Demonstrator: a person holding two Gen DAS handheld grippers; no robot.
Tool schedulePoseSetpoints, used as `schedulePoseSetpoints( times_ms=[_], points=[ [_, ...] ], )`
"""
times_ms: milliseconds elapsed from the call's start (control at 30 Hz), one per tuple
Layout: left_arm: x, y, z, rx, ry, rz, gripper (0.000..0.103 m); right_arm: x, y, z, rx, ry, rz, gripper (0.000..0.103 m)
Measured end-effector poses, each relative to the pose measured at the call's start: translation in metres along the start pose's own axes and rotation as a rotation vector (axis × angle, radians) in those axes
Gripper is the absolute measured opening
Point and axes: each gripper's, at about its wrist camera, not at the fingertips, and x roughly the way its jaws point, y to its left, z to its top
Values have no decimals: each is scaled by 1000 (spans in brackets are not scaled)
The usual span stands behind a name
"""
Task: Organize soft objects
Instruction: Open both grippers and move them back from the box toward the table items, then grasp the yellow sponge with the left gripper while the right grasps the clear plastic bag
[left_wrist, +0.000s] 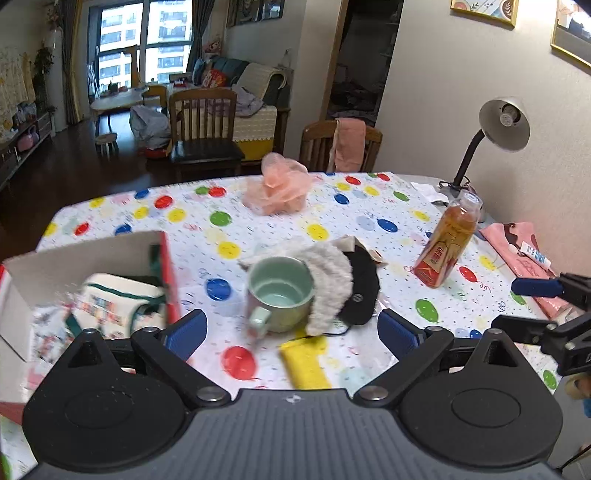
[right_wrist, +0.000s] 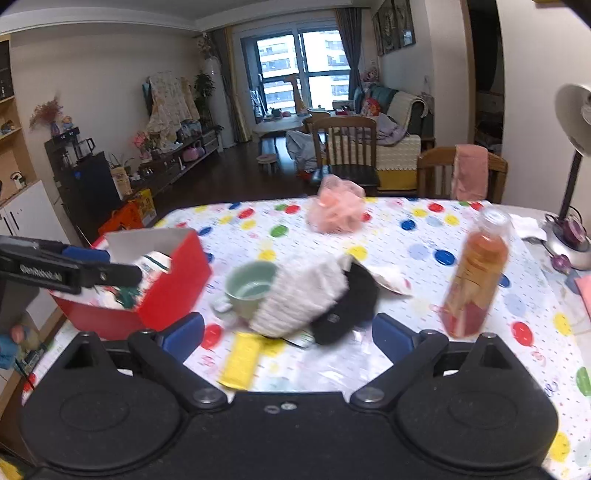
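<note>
You were between picks: the left gripper (left_wrist: 290, 332) and right gripper (right_wrist: 288, 334) both stood spread and empty. The white fluffy cloth (left_wrist: 330, 280), mid-frame, leaned on the green mug (left_wrist: 280, 291), so lift it clear. The red box (left_wrist: 168, 273), lower left, held a printed pouch (left_wrist: 110, 299).

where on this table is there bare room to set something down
Free cloth lies between the pink mesh pouf and the green mug, and left of the pouf behind the red box. Crowded: mug, white fluffy cloth, black eye mask, yellow cloth bunch together; the bottle guards the right.
</note>
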Motion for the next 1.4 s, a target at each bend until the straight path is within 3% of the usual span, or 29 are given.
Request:
schedulePoseSetpoints(
  times_ms=[267,467,600,1167,1400],
  points=[
    [44,-34,-13,-34,53,-20,100,17,-57,-29,10,72,3,97],
    [75,-41,-28,-98,84,-19,100,39,-74,-47,-54,135,-1,96],
    [95,-50,-37,-92,98,28,100,57,-80,-55,-84,181,8,93],
    [168,-43,-70,-116,181,208,99,114,-73,-71,-238,296,-3,70],
    [181,-44,-75,-87,197,223,98,125,-71,-72,-258,312,2,56]
  ],
)
